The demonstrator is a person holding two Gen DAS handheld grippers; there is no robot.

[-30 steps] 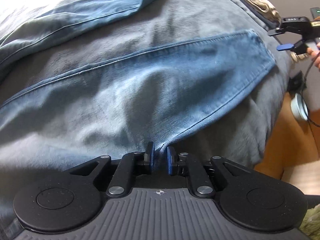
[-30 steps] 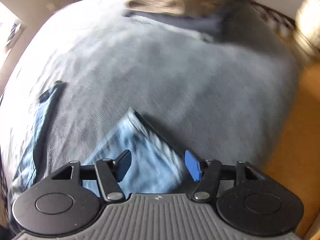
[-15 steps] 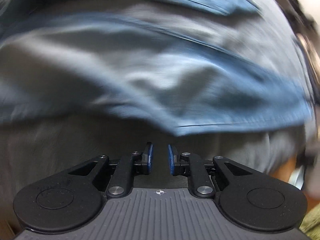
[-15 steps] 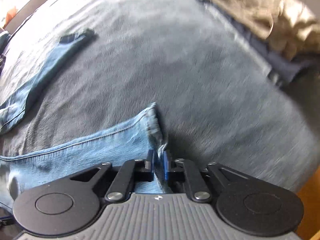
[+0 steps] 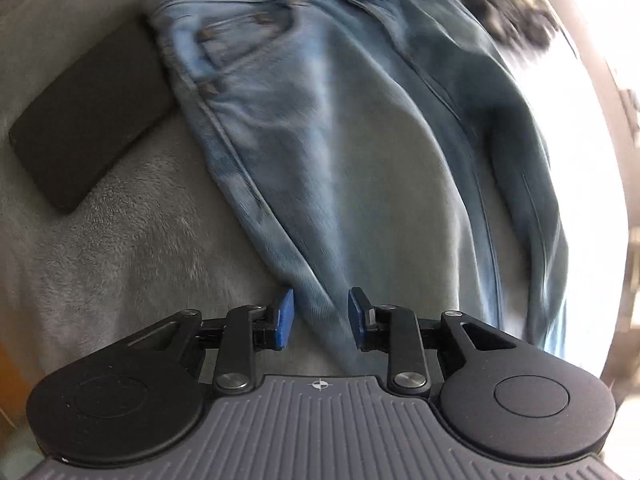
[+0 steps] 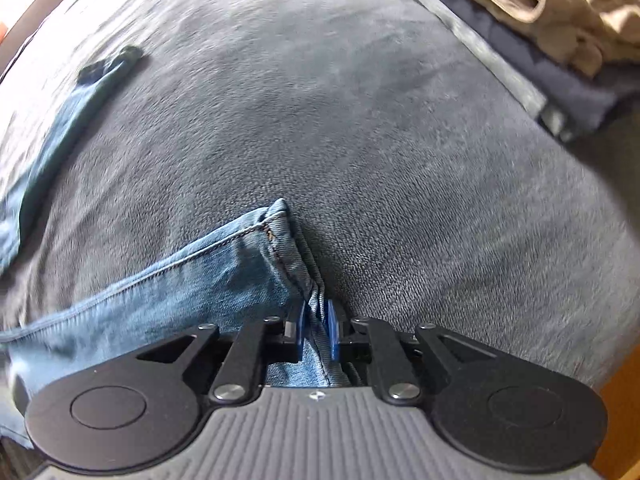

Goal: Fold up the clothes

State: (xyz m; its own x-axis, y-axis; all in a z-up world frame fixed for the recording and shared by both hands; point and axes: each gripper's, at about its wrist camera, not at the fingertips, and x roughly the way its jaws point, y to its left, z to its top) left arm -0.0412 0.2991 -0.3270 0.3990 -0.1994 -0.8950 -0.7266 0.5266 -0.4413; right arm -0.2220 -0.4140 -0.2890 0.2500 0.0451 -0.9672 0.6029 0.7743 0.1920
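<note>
My right gripper [image 6: 316, 334] pinches jeans [image 6: 160, 292] at hem, jaws easing apart, cloth between pads, anchoring leg end for fold. My left gripper [image 5: 320, 316] opening, straddling side seam near hip, pads clear of denim. Jeans spread flat on grey blanket [image 6: 360, 140].

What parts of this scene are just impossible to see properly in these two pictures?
- Left wrist view: the far end of the jeans and the things beyond it are smeared by motion blur.
- Left wrist view: the flat dark object shows no detail, and the jeans cover one corner.
- Right wrist view: the hem runs under the right gripper, whose body hides the rest.
- Right wrist view: the beige clothes are cut off by the top edge.
</note>
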